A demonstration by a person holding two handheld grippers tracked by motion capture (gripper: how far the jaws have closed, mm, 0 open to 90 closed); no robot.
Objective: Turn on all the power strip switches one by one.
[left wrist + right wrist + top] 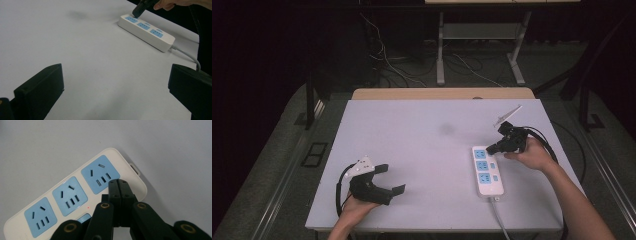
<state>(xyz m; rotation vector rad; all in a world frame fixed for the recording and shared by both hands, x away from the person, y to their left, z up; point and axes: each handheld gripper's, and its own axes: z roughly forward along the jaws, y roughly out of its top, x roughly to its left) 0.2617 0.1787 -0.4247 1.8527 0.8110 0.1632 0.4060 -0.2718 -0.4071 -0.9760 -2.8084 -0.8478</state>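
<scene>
A white power strip (487, 171) with three blue sockets lies on the right part of the white table; it also appears in the left gripper view (146, 32) and close up in the right gripper view (75, 195). My right gripper (490, 149) is shut, jaws pressed together with nothing between them, its tip (118, 183) right over the strip's far end by the outermost socket; whether it touches cannot be told. It appears far off as a dark tip (137, 11). My left gripper (393, 179) rests low at the front left, open and empty, fingers (41, 87) wide apart.
The strip's grey cord (502, 220) runs off the table's front edge. The white table top (422, 150) spreads between the two hands, with a faint smudge (446, 129) near the middle. Cables and a desk frame (441, 50) stand on the floor beyond.
</scene>
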